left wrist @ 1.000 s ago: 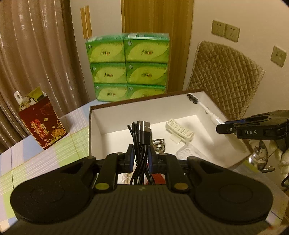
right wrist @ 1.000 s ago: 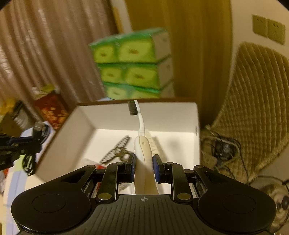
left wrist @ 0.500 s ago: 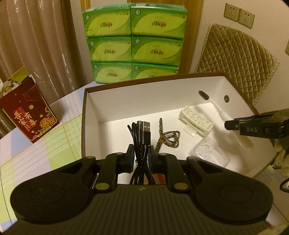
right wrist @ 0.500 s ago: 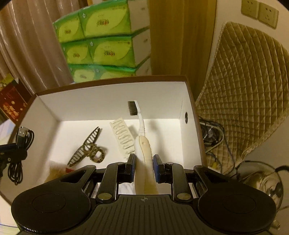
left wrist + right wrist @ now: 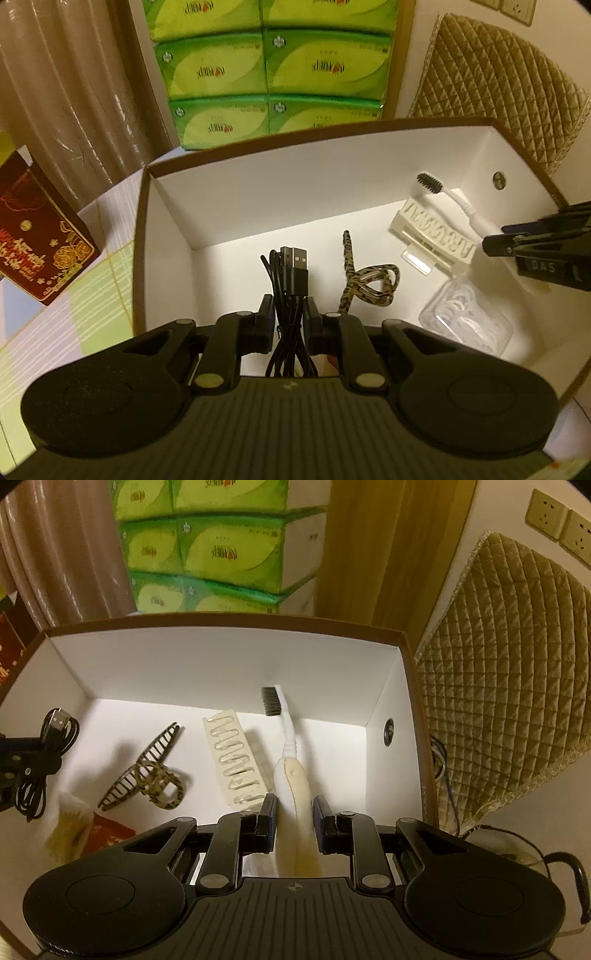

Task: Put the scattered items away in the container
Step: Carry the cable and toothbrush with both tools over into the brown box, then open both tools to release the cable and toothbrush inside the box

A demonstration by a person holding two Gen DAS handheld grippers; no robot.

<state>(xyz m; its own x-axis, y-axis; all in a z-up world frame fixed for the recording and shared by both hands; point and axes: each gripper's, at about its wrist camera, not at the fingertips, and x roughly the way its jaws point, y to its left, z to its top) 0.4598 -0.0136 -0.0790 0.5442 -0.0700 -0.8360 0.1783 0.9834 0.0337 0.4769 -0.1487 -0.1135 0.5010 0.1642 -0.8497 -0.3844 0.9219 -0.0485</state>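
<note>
Here, a coiled black USB cable [image 5: 290,284] is seen clamped in the left tool [image 5: 289,314], its fingers closed on the bundle's middle, over the left half of the white-lined box [image 5: 258,192]. The cable is judged light and floppy; held at the tied waist, its loops are kept together, though the loose strands could snag on the box wall. Further right on the box floor, a leopard-print hair claw [image 5: 147,775], a cream ridged clip [image 5: 232,757] and a clear plastic case [image 5: 465,317] are already lodged. At the right side, an electric toothbrush [image 5: 291,775] is shown between the fingers of the right tool [image 5: 294,812], which are set slightly apart from its cream handle, with narrow gaps visible on both sides; whether any grip remains cannot be told for certain. The toothbrush is judged stiff, smooth and rather slippery, best taken at the thick handle, not the thin neck. Its bristled head is pointed toward the far wall, inside the box. Green tissue packs [image 5: 273,70] are stacked behind.
</note>
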